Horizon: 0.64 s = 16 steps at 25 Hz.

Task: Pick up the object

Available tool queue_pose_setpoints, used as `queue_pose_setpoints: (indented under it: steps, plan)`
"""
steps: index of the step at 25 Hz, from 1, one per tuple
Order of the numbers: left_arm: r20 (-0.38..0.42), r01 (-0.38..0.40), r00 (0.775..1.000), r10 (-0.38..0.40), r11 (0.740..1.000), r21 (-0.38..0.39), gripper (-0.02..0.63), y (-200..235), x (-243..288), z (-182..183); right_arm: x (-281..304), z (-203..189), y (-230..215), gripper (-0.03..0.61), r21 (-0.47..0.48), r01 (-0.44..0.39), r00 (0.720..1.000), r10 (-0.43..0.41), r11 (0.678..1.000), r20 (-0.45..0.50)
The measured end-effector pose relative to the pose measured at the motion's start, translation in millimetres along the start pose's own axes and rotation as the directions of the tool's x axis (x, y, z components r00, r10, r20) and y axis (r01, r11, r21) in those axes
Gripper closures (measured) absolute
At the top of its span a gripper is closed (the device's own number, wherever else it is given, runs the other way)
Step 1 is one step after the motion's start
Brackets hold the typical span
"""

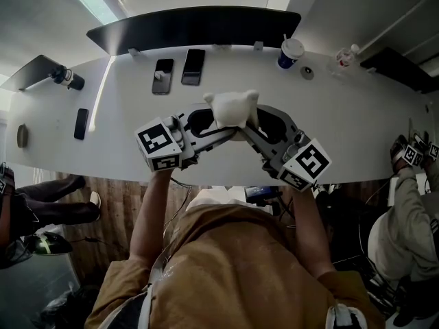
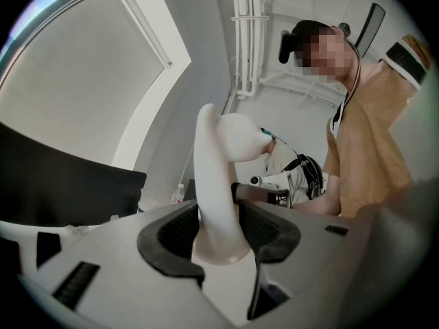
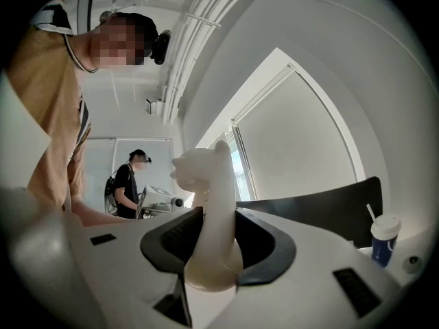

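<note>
- White in colour with a matte, moulded look, the white object (image 1: 232, 107) hangs between the two grippers over the near half of the bench (image 1: 343, 122), close to the person's chest.
- From the head view it is a lumpy, pale shape. From the right gripper view it has a long neck and a small animal-like head with ears.
- The left gripper (image 1: 209, 122) comes in level from the left and is clamped on the white object. In the left gripper view its dark pads (image 2: 180, 233) press on both sides of the lower stem, with the rounded top rising well above them.
- The right gripper (image 1: 252, 123) comes in level from the right and grips the same object. In its own view the jaws stand partly apart with the stem filling the gap between them.
- The two grippers meet almost nose to nose. Each marker cube (image 1: 162, 144) sits at the back end, near the bench's front edge.
- I cannot tell whether the object's base is clear of the bench top.
- Two phones (image 1: 162, 75) lie side by side farther back on the bench, and a third phone (image 1: 81, 123) lies well off to the left.
- A paper cup (image 1: 290, 52) with a straw stands at the far edge, right of the phones, with a small bottle (image 1: 346, 57) farther right.
- The person wears a tan shirt (image 1: 233, 266).
</note>
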State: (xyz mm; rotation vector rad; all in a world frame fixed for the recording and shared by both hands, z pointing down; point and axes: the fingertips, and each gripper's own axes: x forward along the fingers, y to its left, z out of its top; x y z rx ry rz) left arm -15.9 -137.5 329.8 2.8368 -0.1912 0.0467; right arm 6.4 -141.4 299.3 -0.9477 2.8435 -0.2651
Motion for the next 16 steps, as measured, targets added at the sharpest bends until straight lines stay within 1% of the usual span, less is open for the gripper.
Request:
queue_pose_setpoints:
  steps: [6, 9, 13, 16]
  plan:
    - [-0.005, 0.000, 1.000, 0.000, 1.000, -0.010, 0.425, 4.7, -3.6, 0.9, 6.1, 1.0, -1.0, 0.420, -0.002, 0.001, 1.000, -0.001, 1.000, -0.013]
    - [0.006, 0.005, 1.000, -0.005, 1.000, -0.005, 0.425, 1.9, -0.3, 2.0, 2.5, 1.1, -1.4, 0.420, -0.008, 0.000, 1.000, 0.000, 1.000, -0.008]
    - [0.014, 0.015, 1.000, -0.014, 1.000, -0.019, 0.425, 1.5, -0.4, 1.7, 3.2, -2.6, -1.4, 0.420, 0.005, 0.000, 1.000, 0.000, 1.000, -0.019]
    - [0.049, 0.042, 0.998, -0.039, 0.998, -0.048, 0.425, -0.2, -1.2, 4.7, 6.2, -7.0, -0.9, 0.420, 0.012, 0.003, 1.000, -0.002, 1.000, -0.030]
